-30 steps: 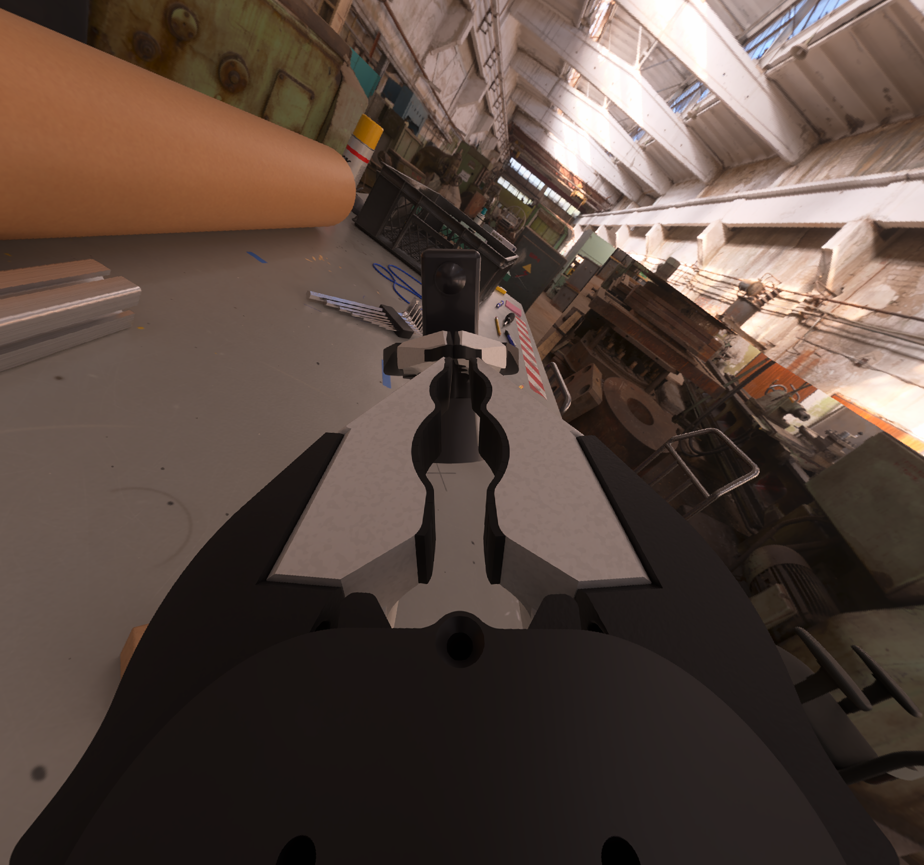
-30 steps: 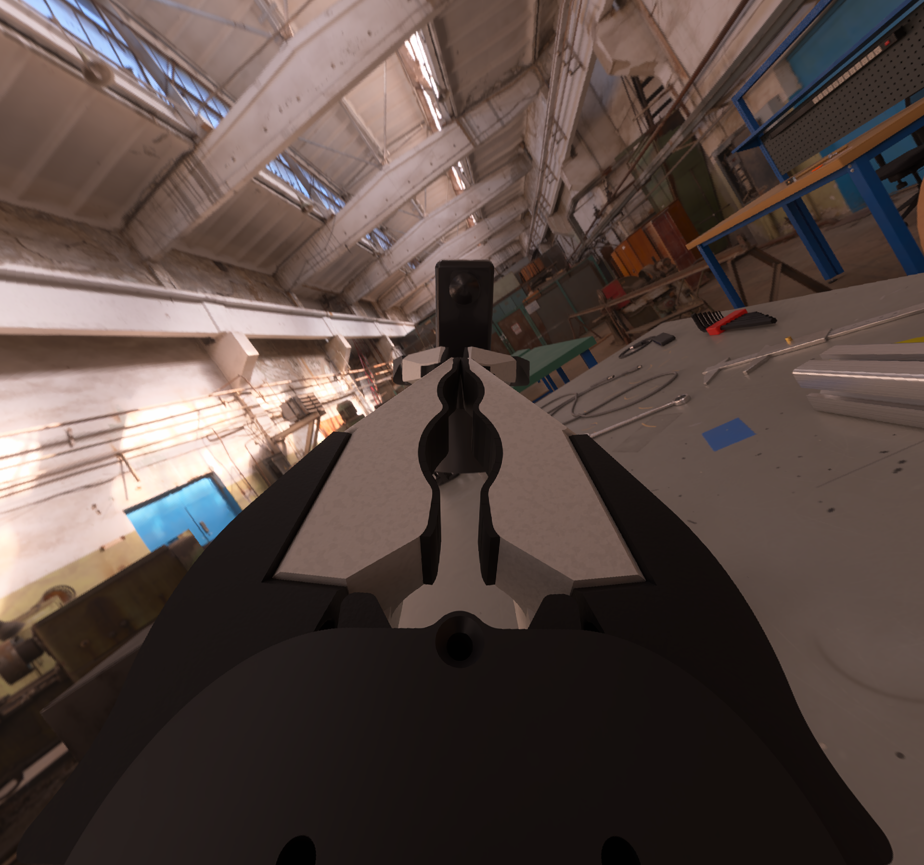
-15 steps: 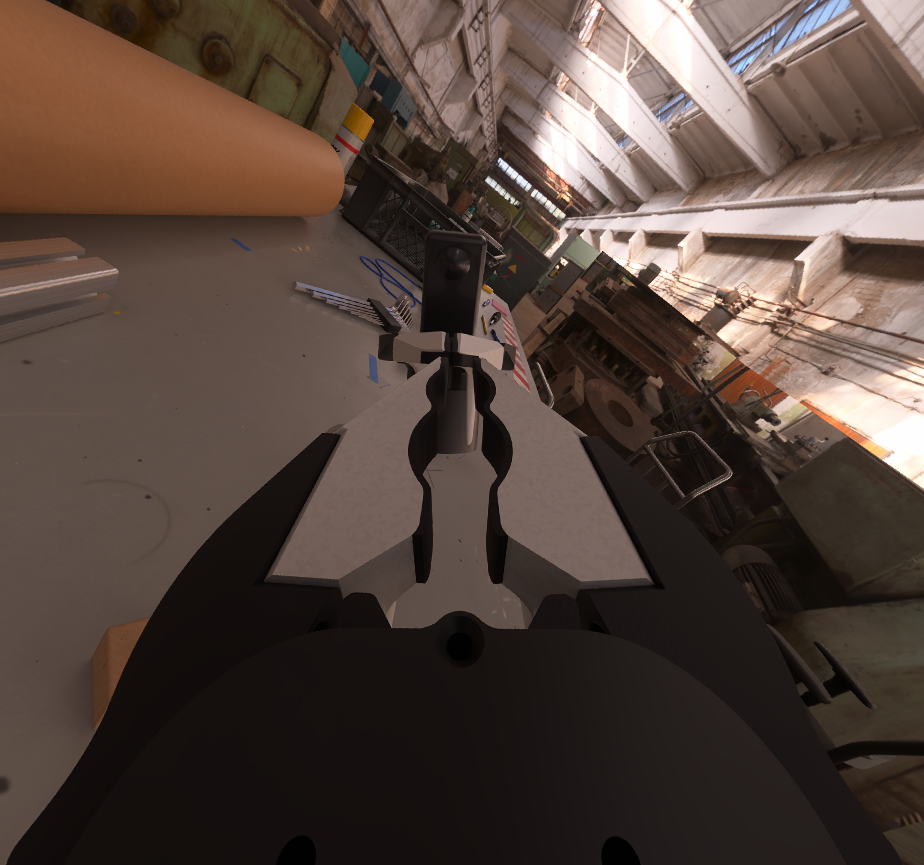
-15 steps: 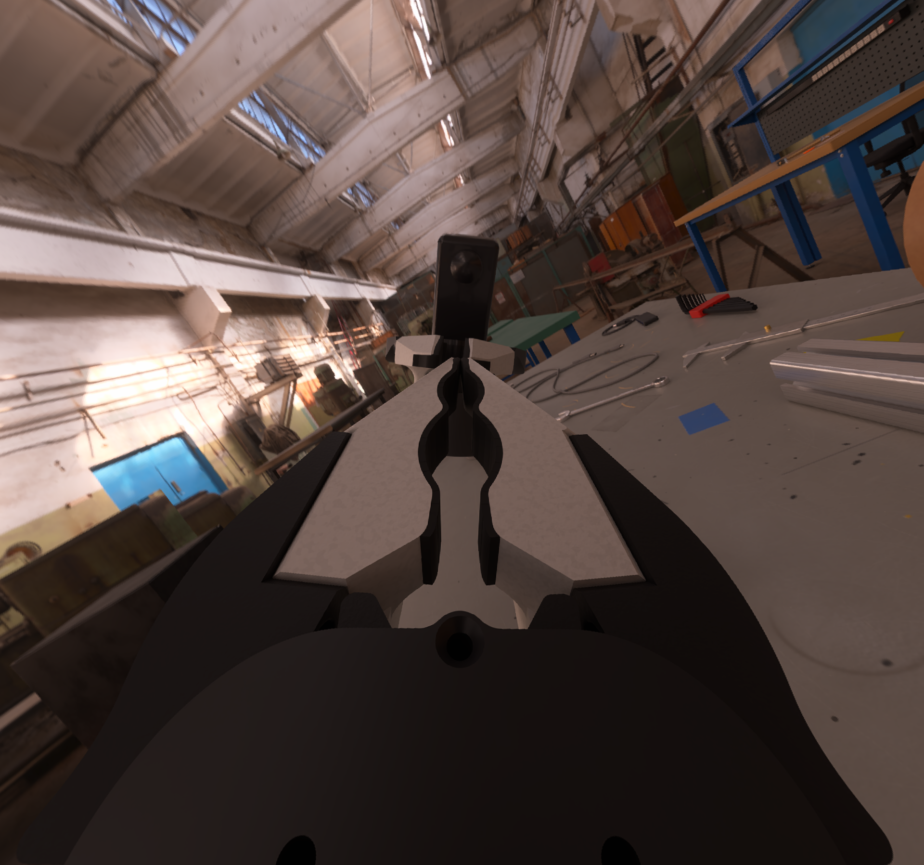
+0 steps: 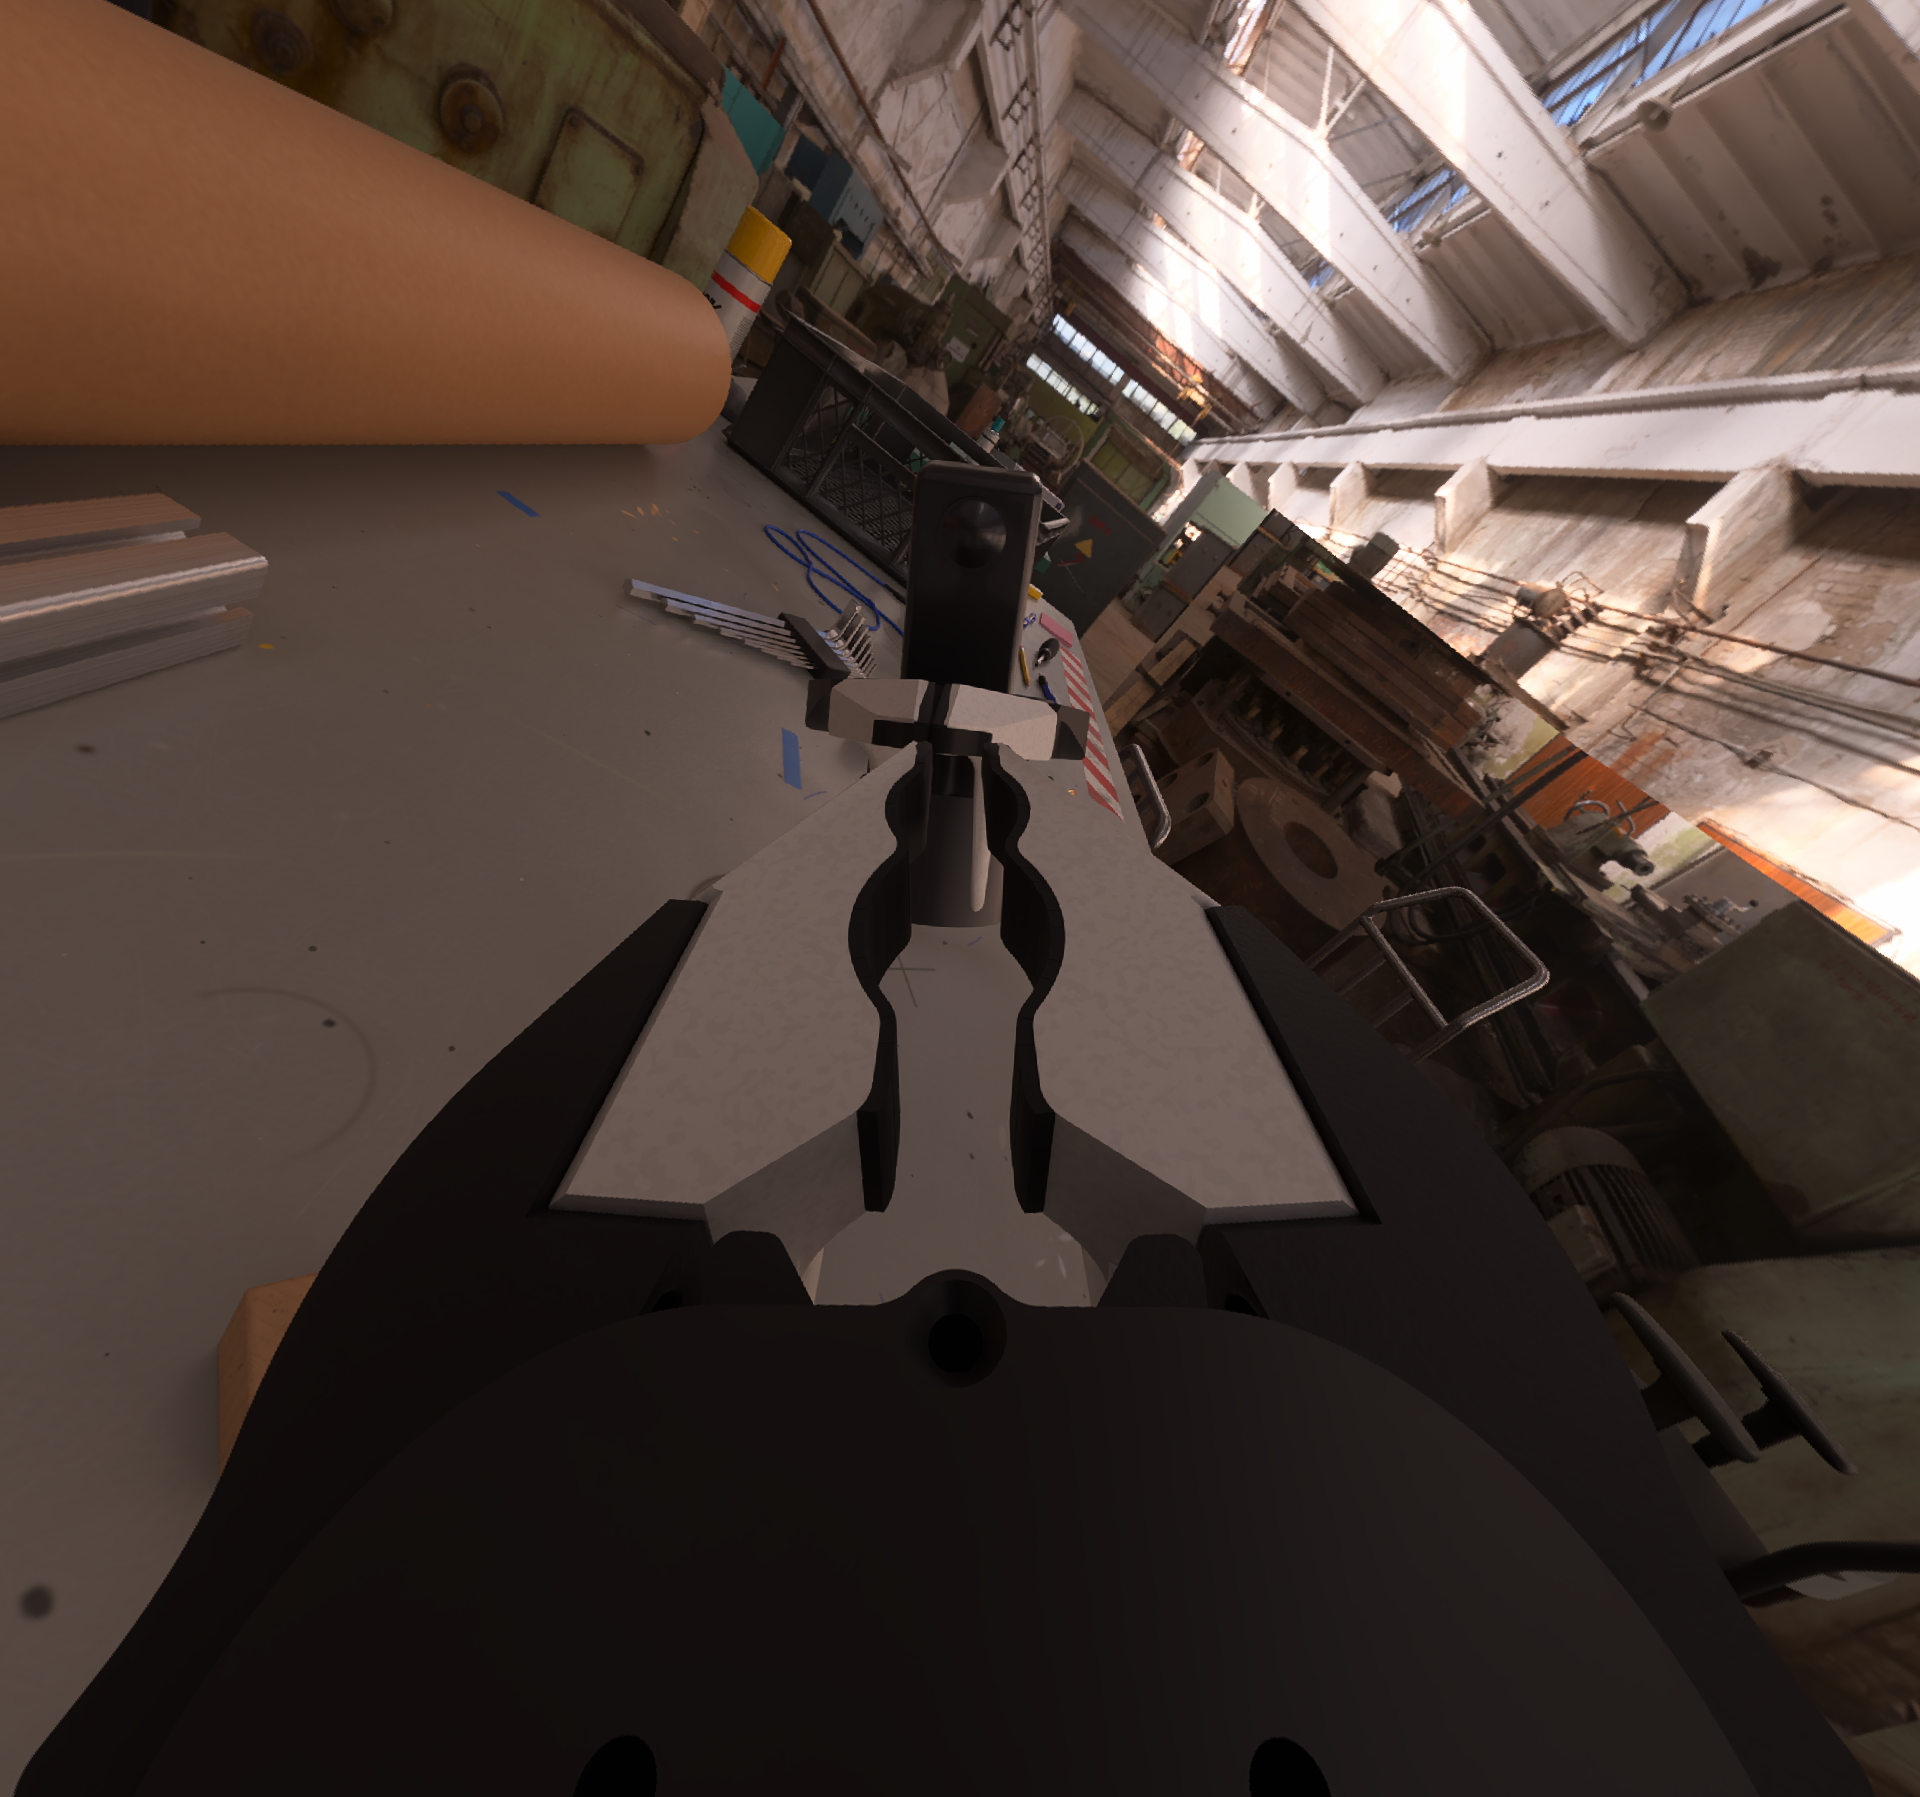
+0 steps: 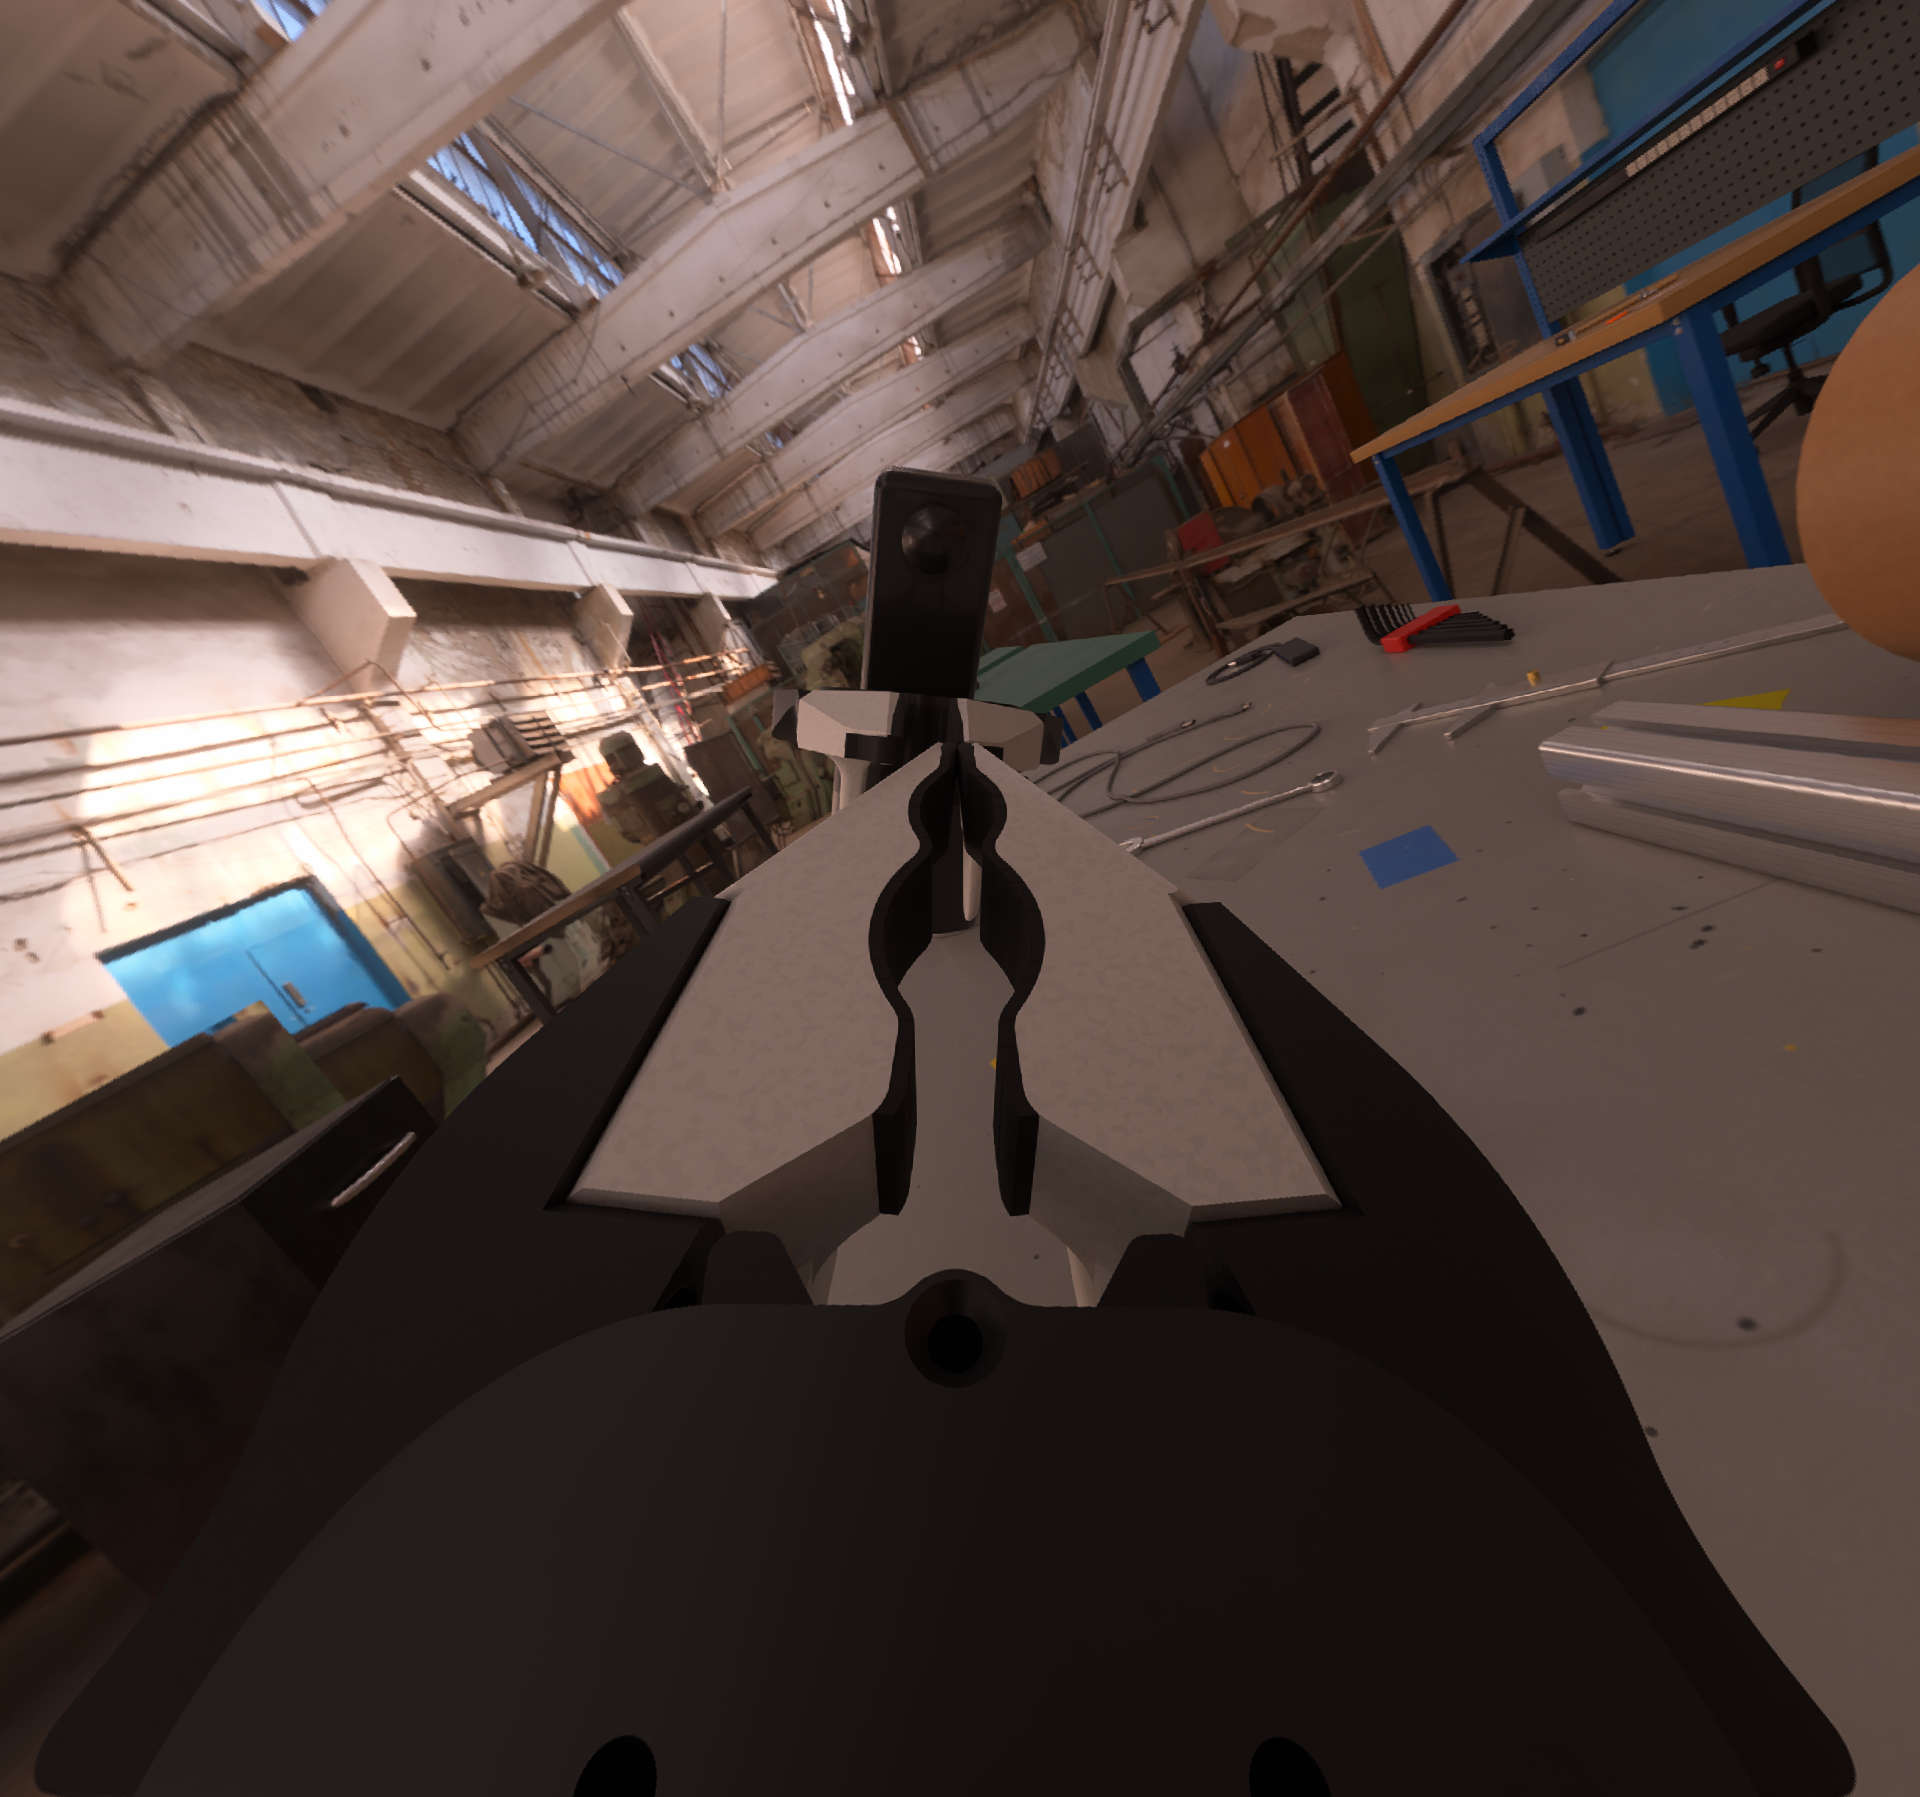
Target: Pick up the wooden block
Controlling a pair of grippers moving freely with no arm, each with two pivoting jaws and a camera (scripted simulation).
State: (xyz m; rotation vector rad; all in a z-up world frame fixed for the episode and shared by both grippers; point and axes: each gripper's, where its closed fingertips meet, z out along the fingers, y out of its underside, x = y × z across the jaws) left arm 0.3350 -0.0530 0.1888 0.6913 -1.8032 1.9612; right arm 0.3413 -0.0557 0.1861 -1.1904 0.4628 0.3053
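My left gripper [image 5: 951,760] has its jaws together on nothing, and so does my right gripper [image 6: 951,760]. The wooden block [image 5: 255,1352] lies on the grey table [image 5: 364,864], low to my left, half hidden behind my left body.

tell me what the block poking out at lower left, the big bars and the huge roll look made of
Wooden block: pale tan, matte, sharp-edged, so probably unfinished wood, though little of it shows past the left gripper.
Bars: silvery with streaked highlights and long grooves, likely brushed aluminium extrusion.
Roll: flat orange-brown without shine, looks like kraft paper or cardboard; the surface alone doesn't settle which.
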